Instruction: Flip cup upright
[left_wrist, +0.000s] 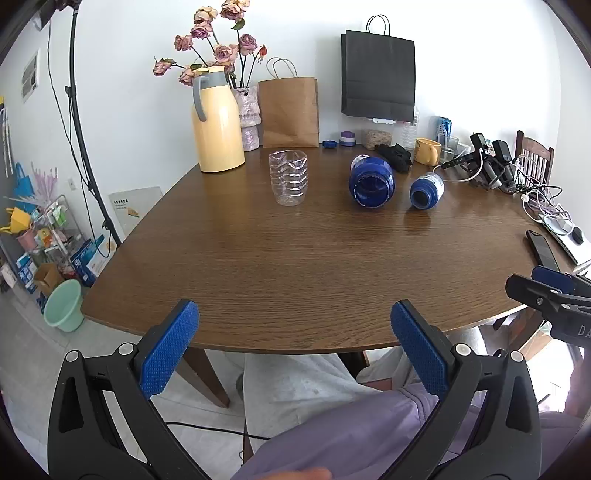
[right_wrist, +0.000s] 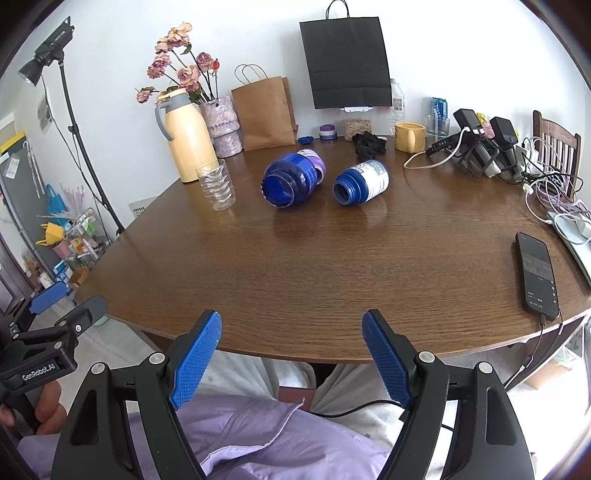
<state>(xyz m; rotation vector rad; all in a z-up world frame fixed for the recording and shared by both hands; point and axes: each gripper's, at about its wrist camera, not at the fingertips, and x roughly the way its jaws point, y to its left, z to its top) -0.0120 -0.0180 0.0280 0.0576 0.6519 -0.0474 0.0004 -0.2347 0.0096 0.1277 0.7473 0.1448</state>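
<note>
A clear ribbed plastic cup (left_wrist: 288, 176) stands upright on the brown table (left_wrist: 280, 266); it also shows in the right wrist view (right_wrist: 217, 184). A large blue jar (left_wrist: 371, 181) and a smaller blue jar with a white label (left_wrist: 426, 191) lie on their sides, mouths toward me; both show in the right wrist view, the large jar (right_wrist: 291, 178) and the small one (right_wrist: 360, 182). My left gripper (left_wrist: 293, 314) is open and empty at the table's near edge. My right gripper (right_wrist: 291, 321) is open and empty, also at the near edge.
A yellow thermos (left_wrist: 217, 122), a flower vase (left_wrist: 248, 114), paper bags (left_wrist: 290, 110) and a yellow mug (left_wrist: 427, 150) line the back. Cables and chargers (right_wrist: 491, 151) crowd the right side. A black phone (right_wrist: 537, 275) lies near the right edge.
</note>
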